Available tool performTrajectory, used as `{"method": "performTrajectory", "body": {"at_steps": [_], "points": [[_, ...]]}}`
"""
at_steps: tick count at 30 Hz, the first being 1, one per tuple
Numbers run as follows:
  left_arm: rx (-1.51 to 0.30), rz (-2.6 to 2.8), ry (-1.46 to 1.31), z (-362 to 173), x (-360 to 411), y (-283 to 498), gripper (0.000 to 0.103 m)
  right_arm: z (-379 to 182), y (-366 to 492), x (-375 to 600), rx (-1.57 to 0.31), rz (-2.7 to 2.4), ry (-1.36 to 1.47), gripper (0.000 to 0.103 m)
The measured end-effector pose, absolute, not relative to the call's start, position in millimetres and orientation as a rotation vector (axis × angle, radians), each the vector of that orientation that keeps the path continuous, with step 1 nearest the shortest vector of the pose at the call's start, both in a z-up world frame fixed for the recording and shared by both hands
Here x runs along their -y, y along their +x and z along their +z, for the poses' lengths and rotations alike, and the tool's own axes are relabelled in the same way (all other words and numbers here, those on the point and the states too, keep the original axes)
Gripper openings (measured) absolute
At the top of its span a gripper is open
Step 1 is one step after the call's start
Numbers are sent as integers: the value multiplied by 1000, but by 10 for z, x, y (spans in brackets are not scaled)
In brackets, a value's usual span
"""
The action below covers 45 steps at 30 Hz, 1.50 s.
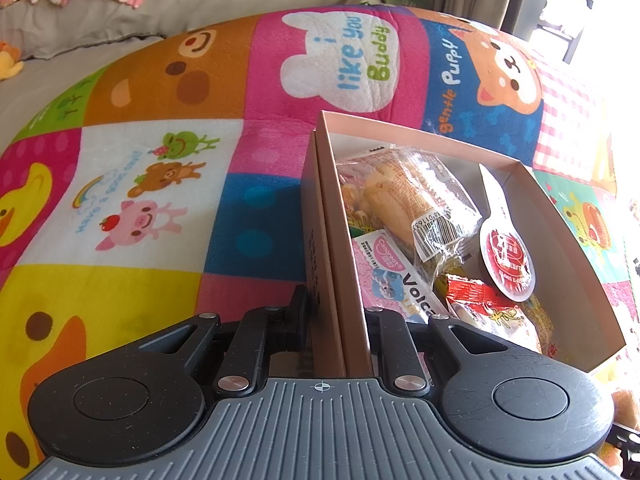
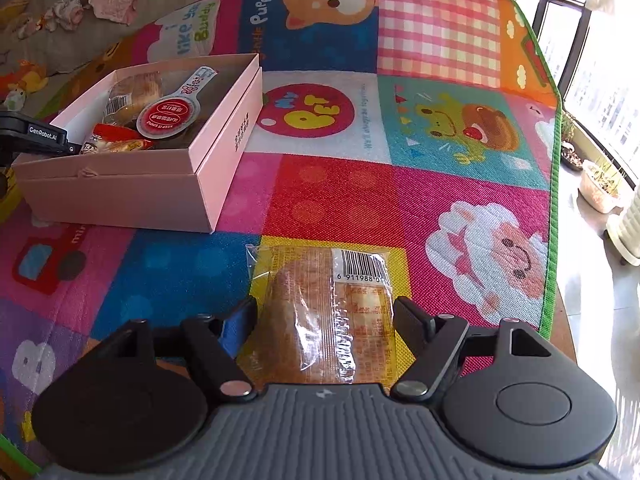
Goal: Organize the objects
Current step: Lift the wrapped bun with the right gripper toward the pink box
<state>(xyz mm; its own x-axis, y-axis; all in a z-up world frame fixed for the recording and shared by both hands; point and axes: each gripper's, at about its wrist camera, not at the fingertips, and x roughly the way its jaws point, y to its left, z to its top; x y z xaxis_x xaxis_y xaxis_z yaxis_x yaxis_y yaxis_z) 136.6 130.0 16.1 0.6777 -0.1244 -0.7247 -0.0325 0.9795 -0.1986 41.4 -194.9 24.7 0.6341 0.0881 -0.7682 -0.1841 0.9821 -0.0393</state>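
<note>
Colourful cartoon play mat [image 2: 400, 184] covers the floor. At ten o'clock from the right gripper [image 2: 325, 316], a pink box [image 2: 160, 196] holds snacks; the left gripper [image 1: 338, 312] is clamped on its side wall. The right gripper's jaws stand wide apart around a wrapped bread packet [image 2: 320, 308] on the mat.

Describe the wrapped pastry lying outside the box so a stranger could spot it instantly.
Start at the open pink cardboard box on the colourful cartoon play mat. Nearer the camera, on a yellow square, lies a clear-wrapped golden pastry between the right gripper fingers; unlike the boxed snacks, it lies alone.
</note>
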Motion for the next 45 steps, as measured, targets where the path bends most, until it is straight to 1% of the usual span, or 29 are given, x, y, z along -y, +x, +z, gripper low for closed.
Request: {"method": "performTrajectory", "body": {"at_steps": [1,3,5,9,16,20,30,34,38,42,45], "points": [[-826,-52,-202,161,-1300,1366,19,247,416,1954,-874,161,-110,75],[-826,-52,-202,161,-1301,1366,19,257,410,1960,-880,175,-95,65],[-826,-52,-202,161,-1299,1366,19,268,387,1958,-886,186,-85,60],[-828,-52,-202,160,-1303,1367,19,294,297,1957,-913,219,-66,57],[-826,-53,-202,157,-1304,1362,19,391,25,1844,-953,338,-9,56],[-826,-56,-200,155,-1310,1361,19,505,-123,1700,-936,401,10,56],[-821,-60,-200,151,-1323,1353,19,991,-190,1522,-818,454,-8,56],[-821,-55,-205,152,-1323,1353,19,1376,-185,1556,-688,443,-12,56],[-811,-47,-204,146,-1303,1342,19,1730,-28,1659,-587,397,8,56],[-808,-48,-183,149,-1280,1337,19,1859,274,1643,-581,365,23,56],[-806,-49,-184,148,-1284,1338,19,1835,518,1559,-615,396,53,56]]}}
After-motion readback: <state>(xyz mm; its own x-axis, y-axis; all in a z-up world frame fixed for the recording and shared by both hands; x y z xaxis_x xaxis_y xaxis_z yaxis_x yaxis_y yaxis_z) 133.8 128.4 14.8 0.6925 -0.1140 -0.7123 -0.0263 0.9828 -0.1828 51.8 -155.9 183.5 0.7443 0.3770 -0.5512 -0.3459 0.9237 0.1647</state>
